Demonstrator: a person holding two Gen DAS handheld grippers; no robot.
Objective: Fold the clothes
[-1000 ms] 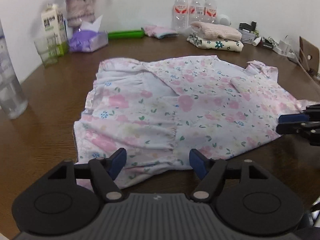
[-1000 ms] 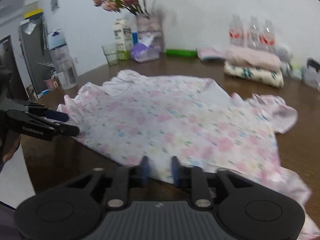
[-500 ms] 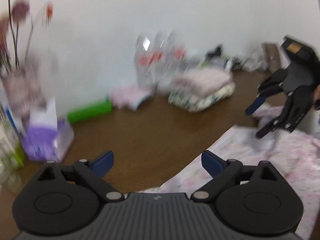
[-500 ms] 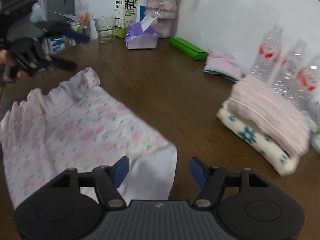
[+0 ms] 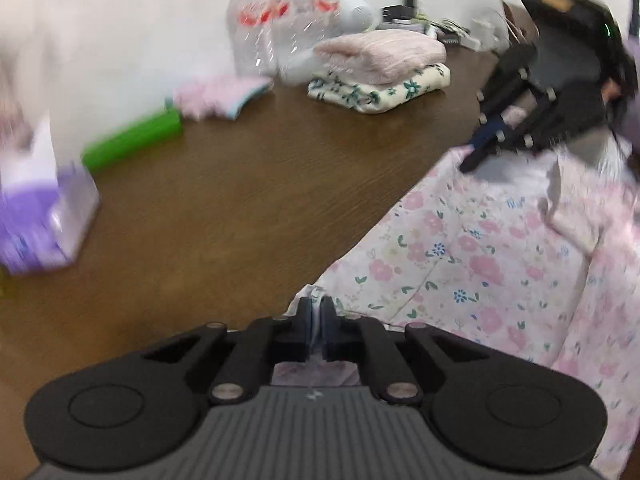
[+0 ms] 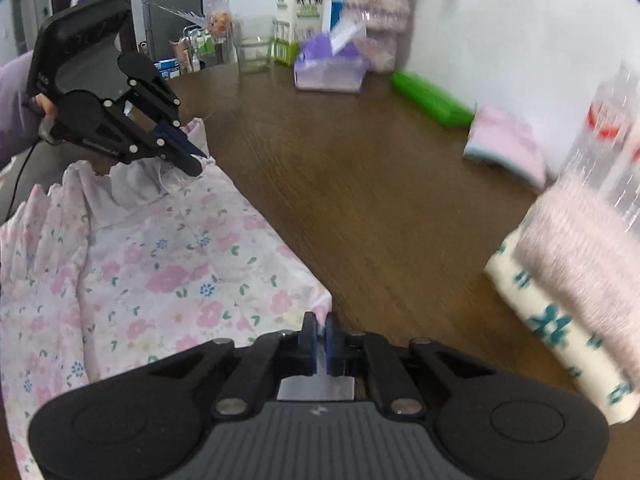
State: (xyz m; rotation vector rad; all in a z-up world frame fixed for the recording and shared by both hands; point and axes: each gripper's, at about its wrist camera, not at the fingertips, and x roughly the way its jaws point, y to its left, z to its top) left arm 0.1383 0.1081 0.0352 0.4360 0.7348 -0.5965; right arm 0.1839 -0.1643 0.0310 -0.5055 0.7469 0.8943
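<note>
Left claw (image 5: 316, 312): closed on one corner of the dress (image 5: 472, 256).
Right claw (image 6: 319, 328): closed on the dress's other far corner.
Dress: pink floral, spread on the brown worktop (image 5: 248, 184), far edge stretched between the claws.
Beyond: folded clothes (image 5: 380, 68), bottles (image 5: 280, 12), tissue box (image 6: 328, 68).

Soft, even indoor light fills both views, with no hard shadows on the brown table (image 5: 248, 184). Motion blur smears the tissue box (image 5: 36, 216) and water bottles (image 5: 280, 20) in the left view and the folded towels (image 6: 576, 280) in the right. Fisheye distortion bends the edges, and the corners go dark.
</note>
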